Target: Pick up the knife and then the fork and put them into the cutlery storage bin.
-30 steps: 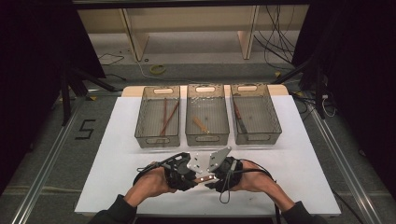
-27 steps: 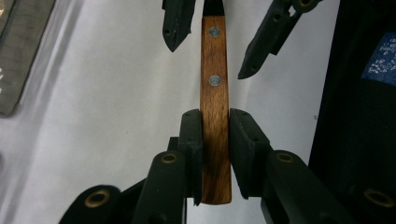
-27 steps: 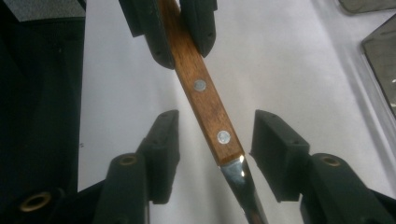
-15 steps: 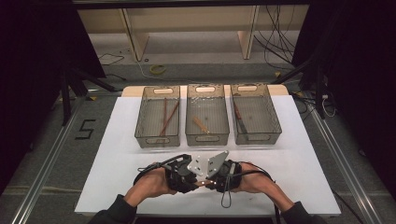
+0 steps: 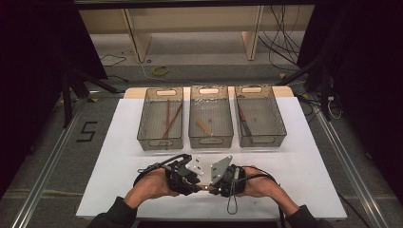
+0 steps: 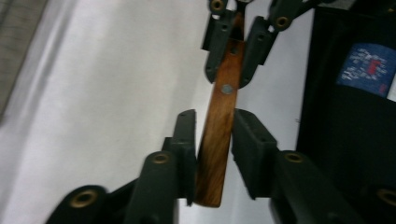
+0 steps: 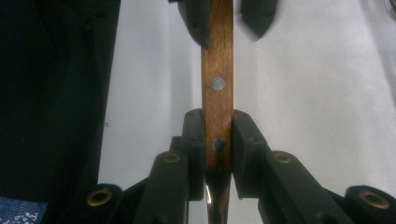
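A white bench (image 5: 304,161) carries three bins (image 5: 211,116); just in front of them, the right gripper (image 7: 218,135) clamps a wooden-handled knife (image 7: 217,70). The left gripper (image 6: 214,135) brackets the handle, slightly apart; it should close squarely before the right lets go.

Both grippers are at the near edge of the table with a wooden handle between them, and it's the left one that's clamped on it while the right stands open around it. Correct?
Reversed. In the right gripper view the right gripper is shut on the wooden handle; in the left gripper view the left gripper stands open around it, a gap on one side. The rest holds.
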Motion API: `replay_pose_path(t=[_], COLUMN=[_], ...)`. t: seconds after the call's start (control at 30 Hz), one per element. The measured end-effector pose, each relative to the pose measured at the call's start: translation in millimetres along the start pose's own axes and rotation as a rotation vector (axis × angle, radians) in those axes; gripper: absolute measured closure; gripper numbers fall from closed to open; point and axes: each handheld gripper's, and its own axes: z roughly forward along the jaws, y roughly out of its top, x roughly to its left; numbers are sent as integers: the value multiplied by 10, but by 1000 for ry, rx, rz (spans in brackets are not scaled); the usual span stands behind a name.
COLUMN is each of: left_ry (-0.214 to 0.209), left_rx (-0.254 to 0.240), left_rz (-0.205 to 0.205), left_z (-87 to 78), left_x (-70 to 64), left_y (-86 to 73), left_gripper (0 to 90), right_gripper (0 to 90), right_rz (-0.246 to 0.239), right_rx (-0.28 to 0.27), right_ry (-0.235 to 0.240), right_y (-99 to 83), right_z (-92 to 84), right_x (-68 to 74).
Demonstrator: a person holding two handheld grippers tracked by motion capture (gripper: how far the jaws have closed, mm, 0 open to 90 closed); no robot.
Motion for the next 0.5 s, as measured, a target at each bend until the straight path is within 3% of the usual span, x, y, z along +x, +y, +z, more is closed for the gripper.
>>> replay_pose_path(t=[0.23, 0.5], left_ry=[36, 67], left_rx=[-75, -180], left_rz=[-66, -162], left_z=[-95, -177], left_x=[74, 169], left_y=[-62, -157], left_gripper=[385, 253], right_gripper=[780, 779], right_rz=[25, 71], right_rx=[-6, -23], right_ry=[-20, -42], right_y=[-17, -58], right_z=[-36, -91], right_x=[-31, -89])
